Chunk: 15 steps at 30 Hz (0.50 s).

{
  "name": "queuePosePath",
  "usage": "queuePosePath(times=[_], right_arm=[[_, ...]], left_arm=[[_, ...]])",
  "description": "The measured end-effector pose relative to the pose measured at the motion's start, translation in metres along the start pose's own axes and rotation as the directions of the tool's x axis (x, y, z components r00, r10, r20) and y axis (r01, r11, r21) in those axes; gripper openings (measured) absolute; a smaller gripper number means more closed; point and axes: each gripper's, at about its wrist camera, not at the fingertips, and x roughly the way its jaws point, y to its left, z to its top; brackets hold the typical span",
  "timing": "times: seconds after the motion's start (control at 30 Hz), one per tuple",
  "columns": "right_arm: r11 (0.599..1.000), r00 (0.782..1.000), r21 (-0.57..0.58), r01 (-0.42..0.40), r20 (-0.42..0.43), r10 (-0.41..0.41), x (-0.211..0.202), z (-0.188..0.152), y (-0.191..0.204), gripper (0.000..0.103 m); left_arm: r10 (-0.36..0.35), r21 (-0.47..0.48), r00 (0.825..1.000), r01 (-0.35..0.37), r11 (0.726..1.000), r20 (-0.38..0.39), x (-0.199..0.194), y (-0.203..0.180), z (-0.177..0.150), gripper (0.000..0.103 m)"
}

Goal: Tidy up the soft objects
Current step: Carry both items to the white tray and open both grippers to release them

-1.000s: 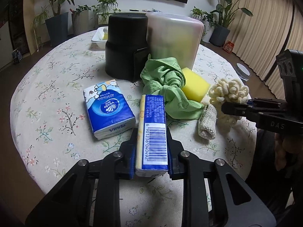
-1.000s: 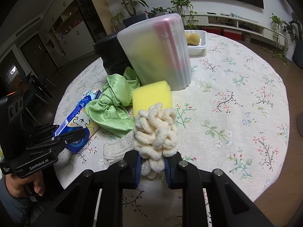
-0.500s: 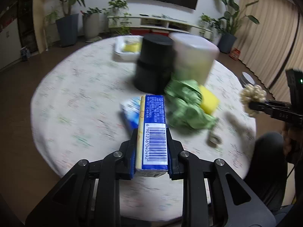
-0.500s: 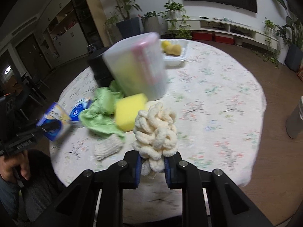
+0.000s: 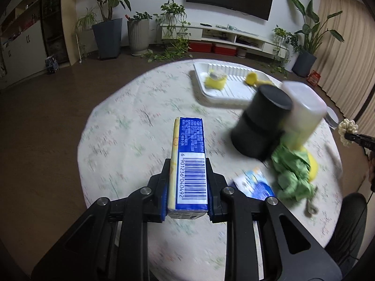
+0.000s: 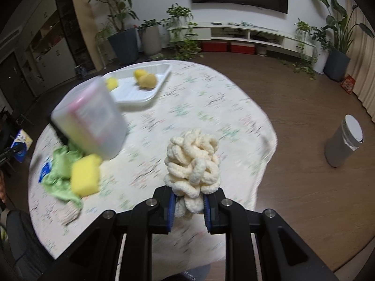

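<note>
Left gripper (image 5: 187,195): pinching the tissue pack (image 5: 189,164) by its sides, barcode face up, held above the table (image 5: 131,140)
Right gripper (image 6: 188,207): pinching the cream chenille mitt (image 6: 193,161) at its lower end, loops bunched above the jaws, held above the table's near edge
Second tissue pack (image 5: 254,185): lying on the table, 3 o'clock of the held pack, blurred
Green cloth (image 6: 59,175): crumpled on the table, 9 o'clock of the mitt, touching the sponge
Sponge (image 6: 84,175): yellow block, just beside the cloth, in front of the clear tub
Clear tub (image 6: 90,123): upside down, at 10 o'clock of the mitt
Black tub (image 5: 261,126): upside down, touching the clear tub on its left in the left view
Knit cloth (image 6: 68,214): pale, at the table edge, 6 o'clock of the green cloth
Tray (image 6: 131,96): white, at 11 o'clock of the mitt, beyond the tubs, yellow items inside
Bin (image 6: 344,140): grey, on the floor at 3 o'clock, well apart from the table
</note>
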Motion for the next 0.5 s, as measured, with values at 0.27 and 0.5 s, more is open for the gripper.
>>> queuePosePath(times=[0.27,0.5], right_arm=[[0.998,0.998,-0.003,0.059,-0.009,-0.059,0.029,0.059,-0.033,0.021],[0.995,0.995,-0.043,0.094,-0.011,-0.094,0.064,0.116,-0.036,0.021]], left_arm=[[0.016,0.025,1.0,-0.016,1.0,0.0,0.033,0.013,0.053,0.022],[0.009,0.064,1.0,-0.009,0.998,0.004,0.065,0.009,0.103,0.022]])
